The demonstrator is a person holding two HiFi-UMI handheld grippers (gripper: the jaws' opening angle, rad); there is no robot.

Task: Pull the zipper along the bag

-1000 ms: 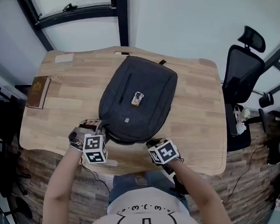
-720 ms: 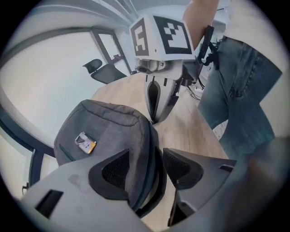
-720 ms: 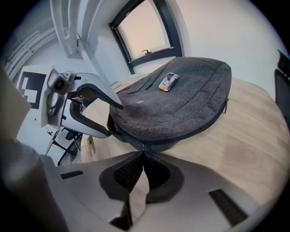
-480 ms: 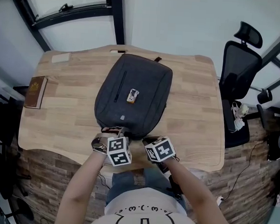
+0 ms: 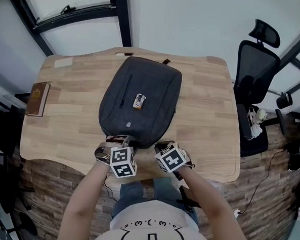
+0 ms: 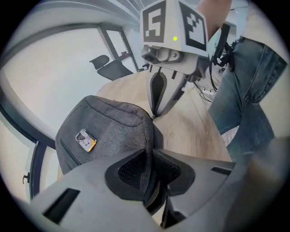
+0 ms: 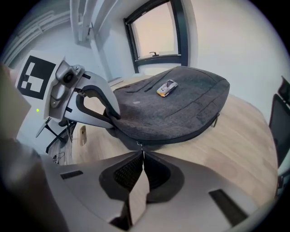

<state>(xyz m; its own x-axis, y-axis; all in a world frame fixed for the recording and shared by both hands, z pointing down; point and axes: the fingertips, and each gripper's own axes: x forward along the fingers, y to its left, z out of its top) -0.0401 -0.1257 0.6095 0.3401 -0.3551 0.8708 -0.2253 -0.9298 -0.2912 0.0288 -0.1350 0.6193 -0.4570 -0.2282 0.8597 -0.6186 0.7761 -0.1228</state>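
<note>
Backpack (image 5: 138,103): we see it lying flat on the wooden table (image 5: 205,120), dark grey, its long side running away from us and its near end close to the table's front edge
Zipper line (image 7: 181,138): it runs as a dark band round the rim of the backpack, along the side that faces our right claw
Zipper pull (image 7: 141,149): it sits at the near end of the backpack, a little right of the middle as we look down
Right claw (image 7: 140,157): closed to a thin slit, with the zipper pull pinched between its tips; it points steeply down at the near rim
Left claw (image 6: 152,156): it has just been closing and now stands narrow, its pads pressed on a fold of the backpack's grey cloth at the near end
Spacing: our two claws stand near each other, side by side, left claw to the left of the zipper pull
Tag (image 5: 139,100): small, with an orange edge, it lies on the middle of the backpack's top
Book (image 5: 39,98): brown, at the table's left edge, well apart from the backpack
Chair (image 5: 254,77): black, standing beside the table's right side
</note>
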